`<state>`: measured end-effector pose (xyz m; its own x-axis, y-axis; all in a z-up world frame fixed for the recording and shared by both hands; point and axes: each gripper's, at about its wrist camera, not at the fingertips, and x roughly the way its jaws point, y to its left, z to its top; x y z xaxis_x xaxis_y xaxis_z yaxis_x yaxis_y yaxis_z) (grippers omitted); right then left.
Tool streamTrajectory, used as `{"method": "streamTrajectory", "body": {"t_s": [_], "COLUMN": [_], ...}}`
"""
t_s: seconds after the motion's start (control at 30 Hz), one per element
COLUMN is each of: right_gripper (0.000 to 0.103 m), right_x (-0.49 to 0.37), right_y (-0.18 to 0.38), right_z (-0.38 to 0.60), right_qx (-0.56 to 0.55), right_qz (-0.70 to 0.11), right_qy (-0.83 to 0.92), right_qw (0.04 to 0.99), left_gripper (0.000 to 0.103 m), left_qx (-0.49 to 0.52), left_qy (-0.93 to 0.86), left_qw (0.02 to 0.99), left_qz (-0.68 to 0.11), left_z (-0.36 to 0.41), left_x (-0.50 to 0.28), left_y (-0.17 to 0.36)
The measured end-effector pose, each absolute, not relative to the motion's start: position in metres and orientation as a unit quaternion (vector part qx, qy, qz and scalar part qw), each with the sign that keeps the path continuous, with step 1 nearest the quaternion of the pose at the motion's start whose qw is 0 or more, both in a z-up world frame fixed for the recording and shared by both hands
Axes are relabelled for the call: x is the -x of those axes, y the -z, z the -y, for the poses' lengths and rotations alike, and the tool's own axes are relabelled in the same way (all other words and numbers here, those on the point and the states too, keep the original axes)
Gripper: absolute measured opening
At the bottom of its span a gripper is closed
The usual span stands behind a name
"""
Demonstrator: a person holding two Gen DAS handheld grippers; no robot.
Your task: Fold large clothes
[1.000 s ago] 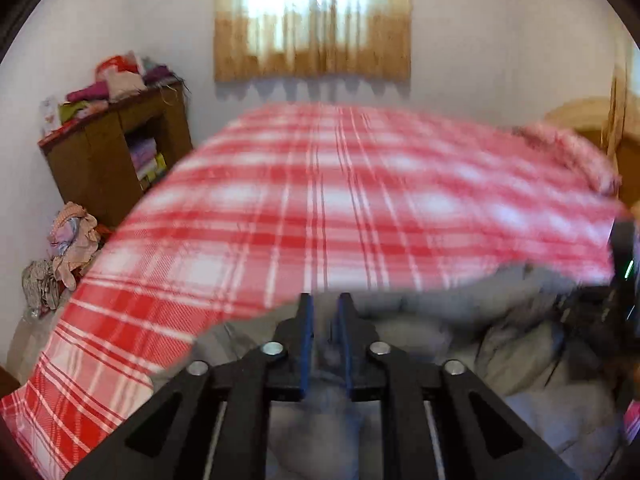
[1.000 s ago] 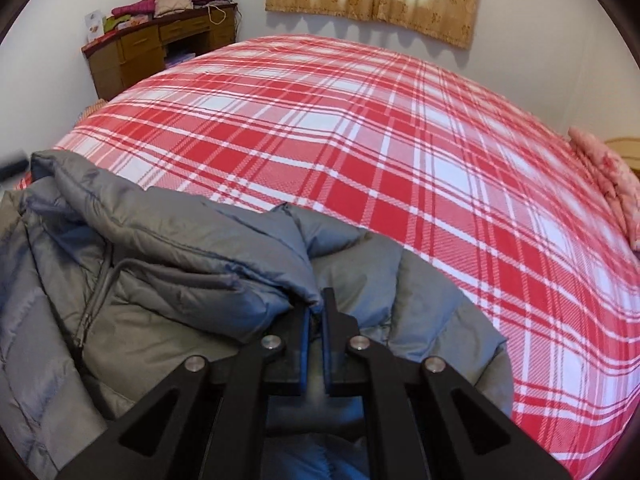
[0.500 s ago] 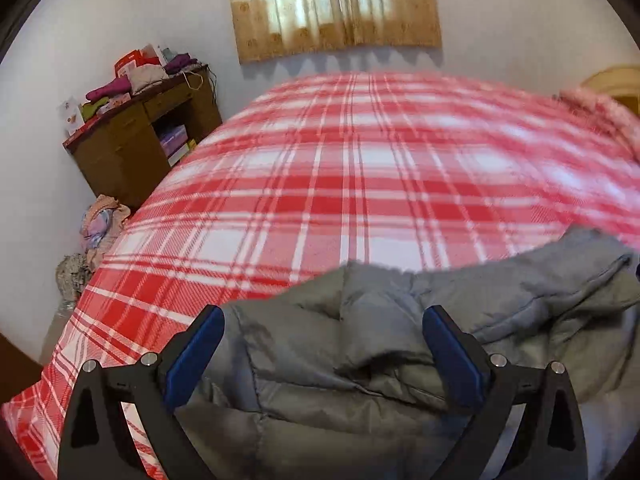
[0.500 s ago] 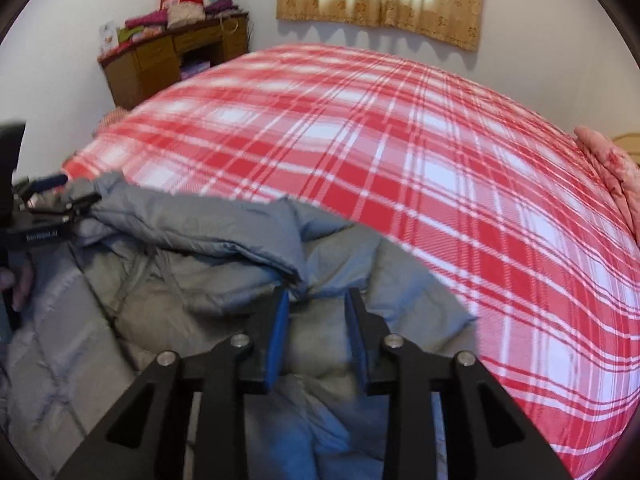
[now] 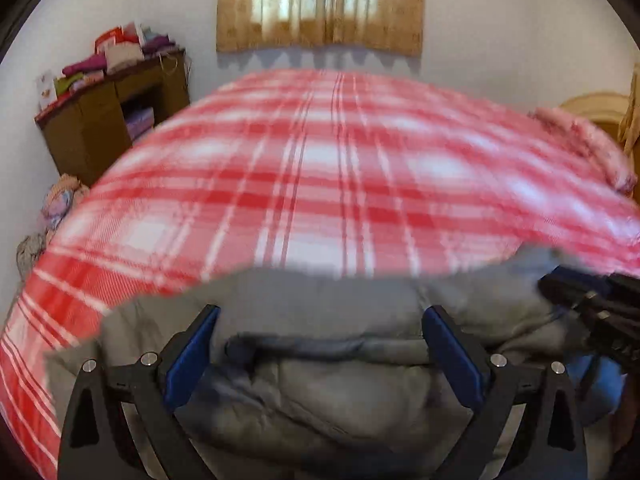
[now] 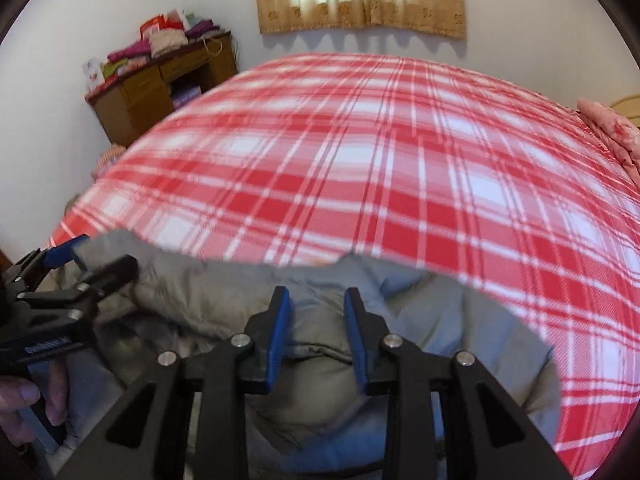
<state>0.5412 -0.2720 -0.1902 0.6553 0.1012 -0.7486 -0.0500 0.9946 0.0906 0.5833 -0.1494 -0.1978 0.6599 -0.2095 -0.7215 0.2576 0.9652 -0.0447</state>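
We hold both grippers over a grey puffer jacket [image 5: 320,380] bunched at the lower edge of a bed with a red and white plaid bedspread [image 5: 320,168].

Starting at the left, the left gripper [image 5: 320,354] has its jaws spread wide, with nothing pressed between the blue pads; a rolled dark-edged fold of the jacket, perhaps the collar, lies crosswise between them and runs left to right across the lower middle of the frame. The jaws straddle that fold without squeezing it. In the right wrist view, that gripper shows at the lower left, with part of the person's hand [image 6: 24,404] behind it.

Further right, the right gripper [image 6: 316,340] has its jaws partly apart, having just opened; grey fabric sits in the gap, but the pads do not pinch it. We judge both hands about equally near the garment, whose long axis lies across the bed's near edge.

Beyond, the bedspread stretches bare to a curtained window [image 5: 320,4]. A wooden desk [image 6: 160,88] piled with folded cloth stands upper left, a pink pillow [image 6: 612,128] at the far right.
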Motion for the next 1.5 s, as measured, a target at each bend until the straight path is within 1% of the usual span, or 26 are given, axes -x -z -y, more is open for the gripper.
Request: {"method": "streamTrajectory", "body": {"t_s": [0.13,0.3,0.43,0.5,0.6,0.67,0.73,0.83,0.9,1.17,1.5], "right_gripper": [0.026,0.025,0.025,0.022,0.019,0.019,0.019,0.019,0.017,0.017,0.017], "right_x": [-0.536,-0.533,-0.528,-0.521,-0.512,-0.515,-0.52,-0.526,-0.528,-0.531,-0.534], "right_y": [0.199,0.205,0.206,0.197,0.184,0.183,0.189,0.197,0.201,0.214,0.218], "right_z": [0.279,0.278,0.279,0.281,0.285,0.285,0.286,0.287,0.287,0.287,0.282], "right_qx": [-0.039,-0.033,-0.034,-0.033,-0.038,-0.031,-0.035,-0.039,-0.04,-0.045,-0.025], "right_qz": [-0.412,-0.405,-0.395,-0.375,-0.343,-0.343,-0.358,-0.373,-0.378,-0.397,-0.403], "right_qy": [-0.042,-0.04,-0.04,-0.031,-0.019,-0.008,-0.012,-0.016,-0.025,-0.032,-0.022], "right_qw": [0.909,0.913,0.917,0.926,0.938,0.939,0.933,0.927,0.924,0.916,0.914], "left_gripper": [0.1,0.1,0.1,0.1,0.1,0.1,0.1,0.1,0.1,0.1,0.1], "left_qx": [-0.012,-0.007,0.033,0.04,0.013,-0.002,-0.011,-0.04,-0.035,-0.044,-0.064], "left_qy": [0.134,0.134,0.129,0.121,0.116,0.123,0.134,0.131,0.123,0.119,0.109], "left_qw": [0.906,0.901,0.913,0.92,0.932,0.932,0.928,0.912,0.907,0.899,0.897], "left_qz": [-0.402,-0.414,-0.386,-0.37,-0.344,-0.34,-0.346,-0.386,-0.4,-0.419,-0.423], "left_z": [0.143,0.143,0.125,0.12,0.132,0.147,0.161,0.176,0.174,0.178,0.184], "left_x": [-0.583,-0.584,-0.575,-0.569,-0.562,-0.562,-0.565,-0.577,-0.583,-0.588,-0.589], "left_y": [0.209,0.215,0.196,0.18,0.159,0.155,0.161,0.189,0.205,0.219,0.225]}}
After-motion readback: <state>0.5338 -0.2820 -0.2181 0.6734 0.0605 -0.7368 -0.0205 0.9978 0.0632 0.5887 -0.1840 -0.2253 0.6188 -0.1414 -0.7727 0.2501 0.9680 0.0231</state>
